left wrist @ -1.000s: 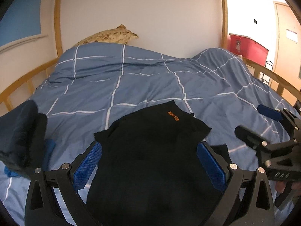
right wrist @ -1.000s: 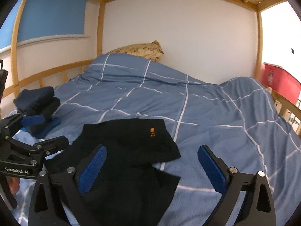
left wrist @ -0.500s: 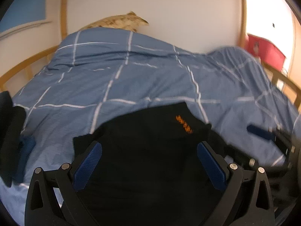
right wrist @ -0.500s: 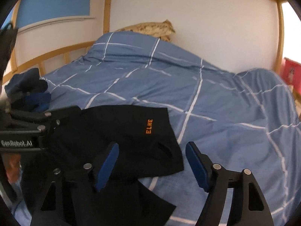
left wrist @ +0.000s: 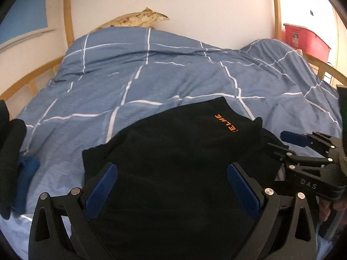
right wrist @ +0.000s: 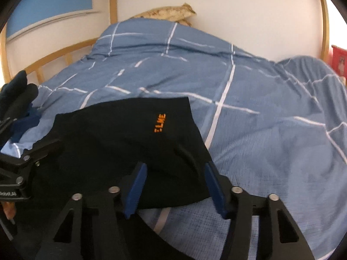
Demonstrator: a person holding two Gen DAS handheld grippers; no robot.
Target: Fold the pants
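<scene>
Black pants [left wrist: 173, 162] with an orange logo [left wrist: 225, 122] lie partly folded on the blue checked duvet [left wrist: 151, 75]. My left gripper [left wrist: 173, 190] is wide open, low over the pants' near part, holding nothing. My right gripper [right wrist: 175, 186] is partly open, its blue pads straddling the right edge of the pants' folded top layer [right wrist: 130, 138]; no cloth is pinched. The right gripper also shows at the right of the left wrist view [left wrist: 303, 151], and the left gripper at the left edge of the right wrist view [right wrist: 21, 164].
A stack of dark folded clothes [left wrist: 10, 151] with a blue piece [left wrist: 28, 169] sits at the left. A patterned pillow [left wrist: 134, 19] lies at the head by the wall. Wooden bed rails [left wrist: 32, 80] run along both sides. A red bin [left wrist: 303, 39] stands beyond the right rail.
Both grippers moved forward and down onto the pants. The right gripper's jaws narrowed from wide open to partly open around the pants' right edge. The left stayed wide open.
</scene>
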